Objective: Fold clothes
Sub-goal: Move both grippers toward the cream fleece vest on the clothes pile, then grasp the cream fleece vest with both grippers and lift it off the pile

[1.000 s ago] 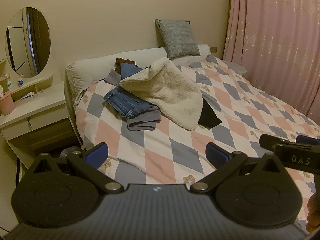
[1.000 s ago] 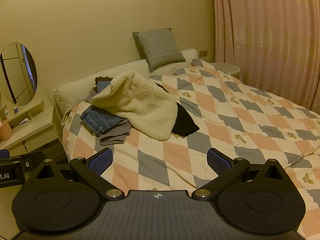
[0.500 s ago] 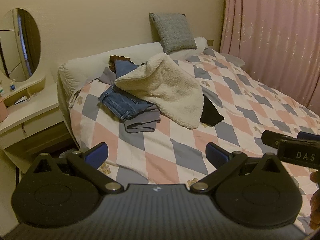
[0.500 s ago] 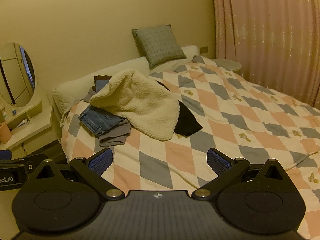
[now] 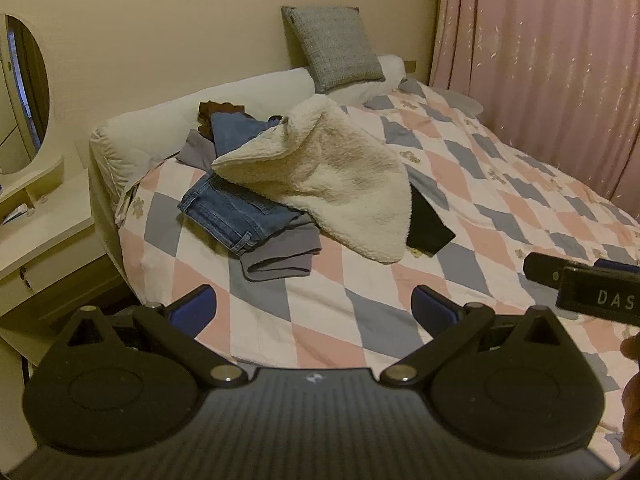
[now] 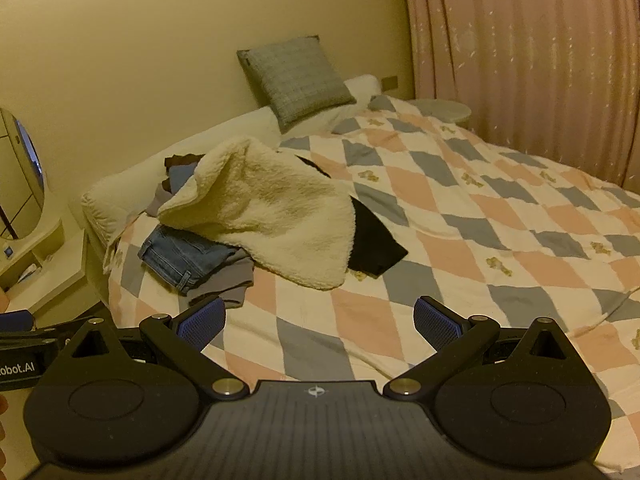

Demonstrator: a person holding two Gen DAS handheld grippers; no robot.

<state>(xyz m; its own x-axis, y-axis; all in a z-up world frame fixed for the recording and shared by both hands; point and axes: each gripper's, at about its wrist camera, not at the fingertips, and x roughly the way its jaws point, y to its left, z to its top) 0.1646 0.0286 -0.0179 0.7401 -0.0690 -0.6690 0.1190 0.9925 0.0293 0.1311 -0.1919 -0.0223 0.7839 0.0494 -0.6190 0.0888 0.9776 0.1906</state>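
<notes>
Both tongs are wide apart and hold nothing. The left gripper (image 5: 313, 306) and the right gripper (image 6: 318, 322) hang in the air over the near edge of a bed with a pink, grey and white checked quilt (image 5: 472, 184), side by side, so each can take one side of a piece of clothing. The clothes lie straight ahead of both tongs, well apart from them, in a messy heap at the head end of the bed. On top is a fluffy cream fleece jacket (image 5: 332, 184), draped over the rest, so it looks like the first thing to pick up. Under its left side sit folded blue jeans (image 5: 232, 216) on top of a grey cloth garment (image 5: 280, 252). A black garment (image 5: 428, 228) peeks out from under the right side of the fleece. Behind the heap, a square grey cushion (image 5: 336, 48) leans on the wall. The checked space between the tongs and the heap is flat and bare, a good spot to spread things out. Nothing is folded yet, I think.
</notes>
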